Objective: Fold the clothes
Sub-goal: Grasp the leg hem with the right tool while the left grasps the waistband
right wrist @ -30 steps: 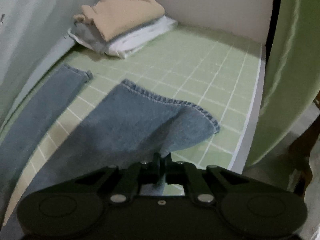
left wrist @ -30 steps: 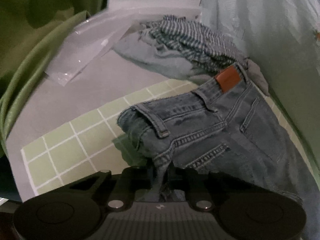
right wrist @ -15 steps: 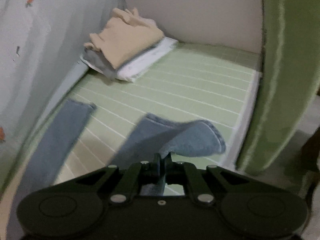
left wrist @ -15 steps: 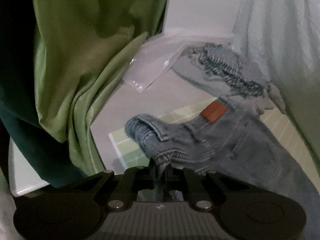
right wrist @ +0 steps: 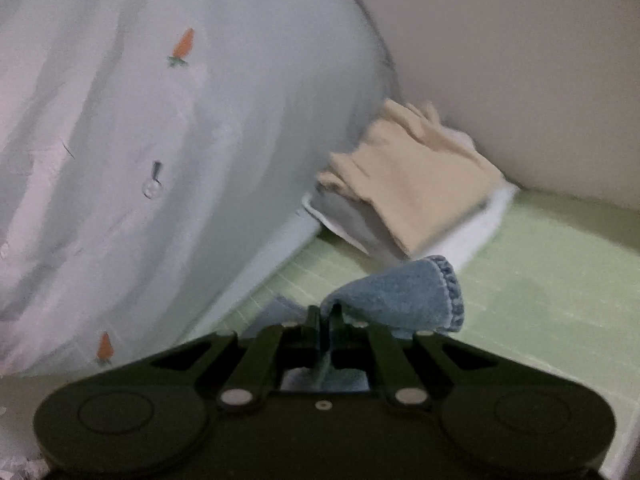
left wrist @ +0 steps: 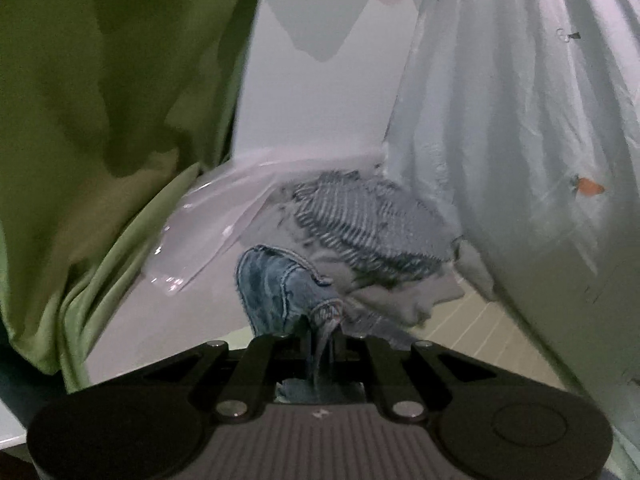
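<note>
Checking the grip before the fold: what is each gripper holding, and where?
Left gripper pinches the jeans at the waistband; right gripper pinches a leg hem.

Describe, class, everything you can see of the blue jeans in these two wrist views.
The jeans are faded blue denim with pale stitching. The left gripper is shut on the waistband end, where a belt loop shows, lifted and bunched in front of a striped garment. The right gripper is shut on a leg end; its stitched hem curls over above the green checked mat. The middle is hidden.
</note>
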